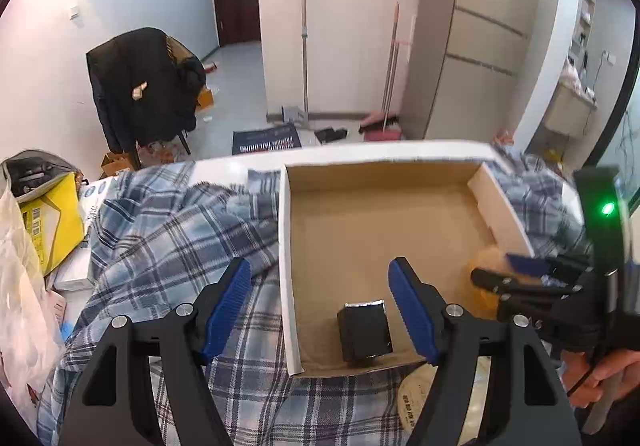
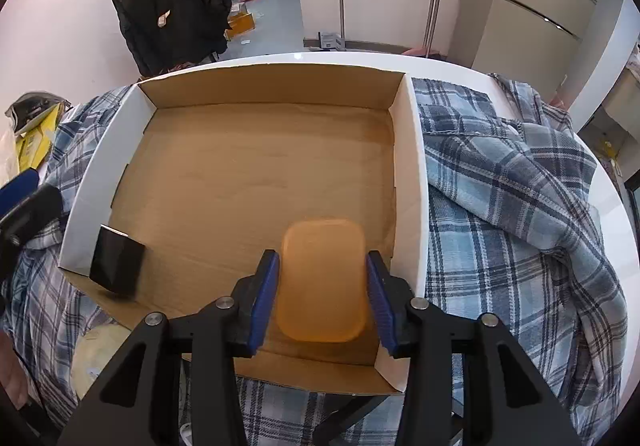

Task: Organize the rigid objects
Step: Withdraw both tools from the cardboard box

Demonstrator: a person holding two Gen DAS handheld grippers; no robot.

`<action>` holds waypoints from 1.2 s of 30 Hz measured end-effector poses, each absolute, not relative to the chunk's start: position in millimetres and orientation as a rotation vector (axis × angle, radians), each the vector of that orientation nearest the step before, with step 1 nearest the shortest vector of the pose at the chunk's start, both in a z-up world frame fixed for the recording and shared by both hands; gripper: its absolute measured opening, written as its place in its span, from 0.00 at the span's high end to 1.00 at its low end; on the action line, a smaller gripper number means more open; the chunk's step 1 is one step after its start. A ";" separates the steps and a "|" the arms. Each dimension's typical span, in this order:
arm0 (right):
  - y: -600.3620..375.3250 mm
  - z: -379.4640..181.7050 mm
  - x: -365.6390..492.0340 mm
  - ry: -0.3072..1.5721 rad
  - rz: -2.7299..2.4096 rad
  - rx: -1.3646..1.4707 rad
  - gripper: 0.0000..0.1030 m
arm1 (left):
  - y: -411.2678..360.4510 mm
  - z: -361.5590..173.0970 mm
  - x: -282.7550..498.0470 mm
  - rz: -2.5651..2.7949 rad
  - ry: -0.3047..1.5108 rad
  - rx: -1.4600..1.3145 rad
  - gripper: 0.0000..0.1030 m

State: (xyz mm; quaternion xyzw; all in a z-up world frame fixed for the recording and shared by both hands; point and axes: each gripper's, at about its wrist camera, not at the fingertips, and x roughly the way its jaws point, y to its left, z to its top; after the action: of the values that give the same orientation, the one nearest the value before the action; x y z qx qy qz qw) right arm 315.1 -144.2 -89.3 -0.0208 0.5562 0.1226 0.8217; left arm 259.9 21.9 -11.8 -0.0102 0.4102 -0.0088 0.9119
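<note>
A shallow cardboard box with white outer walls lies on a plaid cloth. My right gripper is shut on an orange translucent lid-like tray and holds it over the box's near right corner. A small black box sits in the box's near left corner; it also shows in the left wrist view. My left gripper is open and empty, its jaws straddling the cardboard box's left wall. The right gripper appears blurred at the right of the left wrist view.
Blue plaid cloth covers the white table. A roll of tape lies in front of the box. A yellow package and white bags sit at the left. A chair with a black jacket stands beyond.
</note>
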 end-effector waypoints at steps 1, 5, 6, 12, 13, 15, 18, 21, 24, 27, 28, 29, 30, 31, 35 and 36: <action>-143.8 -88.8 313.6 1.185 0.269 -0.035 0.52 | 24.0 -8.6 258.4 -0.016 0.835 -0.028 0.28; -147.2 -66.6 306.8 1.124 0.249 -0.027 0.50 | 25.1 9.1 248.3 -0.004 0.786 -0.042 0.28; -149.9 -57.2 303.6 1.099 0.251 -0.020 0.50 | 24.4 15.5 244.4 0.000 0.768 -0.039 0.28; -174.0 20.7 269.7 0.920 0.254 0.021 0.45 | 14.3 61.6 212.0 -0.001 0.635 -0.050 0.22; -179.1 33.2 261.0 0.885 0.246 0.012 0.44 | 11.1 70.2 204.2 -0.010 0.609 -0.053 0.22; -186.6 55.6 242.8 0.821 0.241 -0.008 0.44 | 4.3 84.0 189.1 -0.020 0.566 -0.038 0.22; -200.0 81.4 214.9 0.737 0.259 0.004 0.42 | -4.0 107.9 155.0 -0.006 0.451 -0.020 0.21; -208.3 95.4 185.7 0.670 0.308 0.022 0.39 | -4.4 125.6 119.6 -0.013 0.350 -0.039 0.15; -208.4 100.2 154.5 0.610 0.342 0.026 0.34 | -5.3 136.4 88.4 -0.014 0.285 -0.041 0.15; -214.9 102.0 130.9 0.569 0.368 0.070 0.15 | -8.4 140.3 60.2 -0.031 0.241 -0.031 0.13; -217.6 101.3 126.1 0.562 0.371 0.086 0.10 | -10.1 140.3 50.6 -0.033 0.232 -0.025 0.09; -221.2 101.2 120.5 0.557 0.373 0.103 0.10 | -11.4 139.4 41.9 -0.036 0.221 -0.021 0.06; -223.2 101.2 116.1 0.551 0.372 0.115 0.09 | -12.4 138.9 34.3 -0.038 0.205 -0.019 0.00; -225.9 101.4 111.8 0.542 0.369 0.120 0.05 | -12.1 138.2 28.2 -0.038 0.187 -0.019 0.00; -225.8 101.3 94.8 0.508 0.335 0.052 0.03 | -11.9 133.5 2.8 -0.034 0.150 -0.031 0.00; -225.5 100.7 89.9 0.496 0.335 0.039 0.03 | -10.7 132.0 -1.1 -0.043 0.151 -0.039 0.00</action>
State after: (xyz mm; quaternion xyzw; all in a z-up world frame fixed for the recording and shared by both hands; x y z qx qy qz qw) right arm 89.9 -225.5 100.7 0.0191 0.2443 0.1649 0.9554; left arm -1.1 -10.7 132.0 -0.0193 0.0756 -0.0213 0.9967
